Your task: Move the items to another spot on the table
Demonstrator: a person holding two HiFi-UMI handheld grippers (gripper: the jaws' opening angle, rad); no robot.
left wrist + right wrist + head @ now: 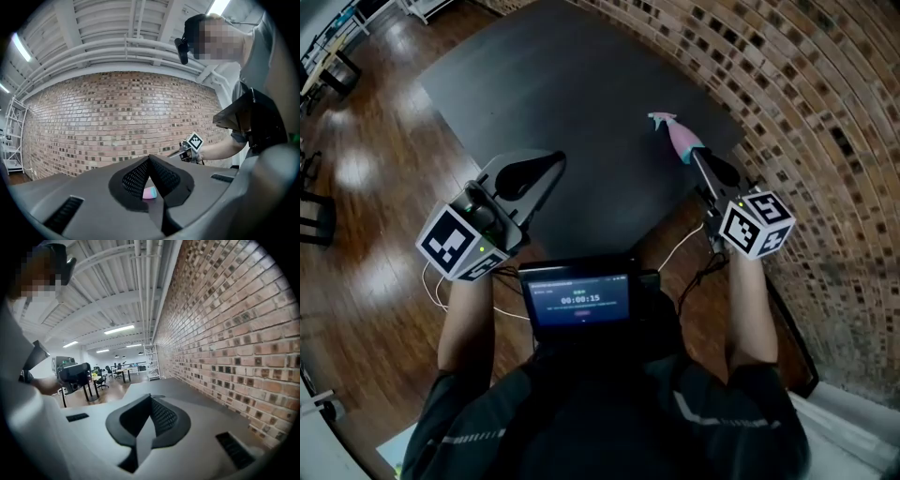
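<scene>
Only one thing shows on the table [572, 84]: a pink and teal item [677, 134] lying loose near the brick-wall side, held by neither gripper. Whether this is its new spot is unclear. The right gripper [697, 157] is clenched and empty, its tips just beside the item in the head view. The left gripper [553, 161], also clenched on nothing, is well apart.

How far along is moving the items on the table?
Done: unclear; one pink-and-teal item lies on the dark table. In hand: nothing, the left gripper and right gripper are shut and empty. Left: no other items show, so probably little.
</scene>
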